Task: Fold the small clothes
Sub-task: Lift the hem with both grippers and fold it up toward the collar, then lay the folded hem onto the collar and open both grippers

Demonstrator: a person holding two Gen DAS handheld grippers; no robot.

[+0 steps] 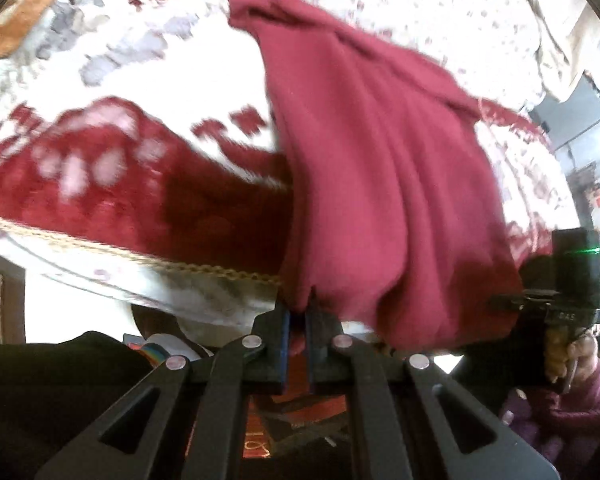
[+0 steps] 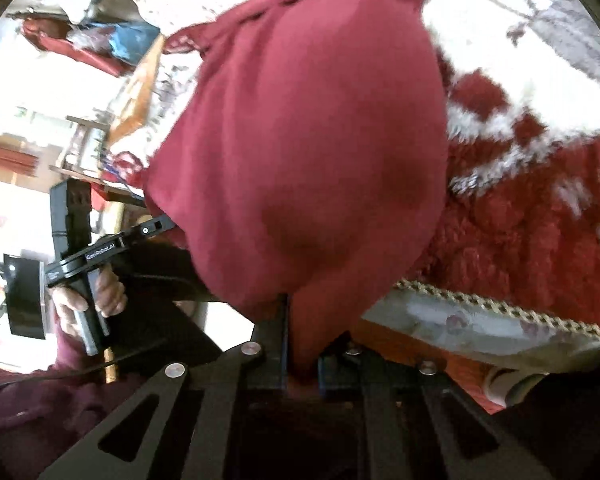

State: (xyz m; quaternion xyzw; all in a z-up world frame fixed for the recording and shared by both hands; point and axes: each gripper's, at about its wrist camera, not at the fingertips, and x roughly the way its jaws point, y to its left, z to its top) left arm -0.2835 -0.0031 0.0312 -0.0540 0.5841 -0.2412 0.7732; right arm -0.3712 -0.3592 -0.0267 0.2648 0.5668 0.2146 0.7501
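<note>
maroon garment (image 1: 380, 168) is clamped at its near edge by the left tool (image 1: 299, 320) and right tool (image 2: 302, 344), and is stretched away from both, above the patterned bed blanket (image 1: 100, 176).

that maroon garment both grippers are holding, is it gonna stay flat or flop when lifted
The maroon garment will likely flop: it hangs in soft folds from the left gripper and bulges loosely above the right gripper. It looks light, since pinches at one edge carry it. It probably drags on the fuzzy red-and-white blanket.
</note>
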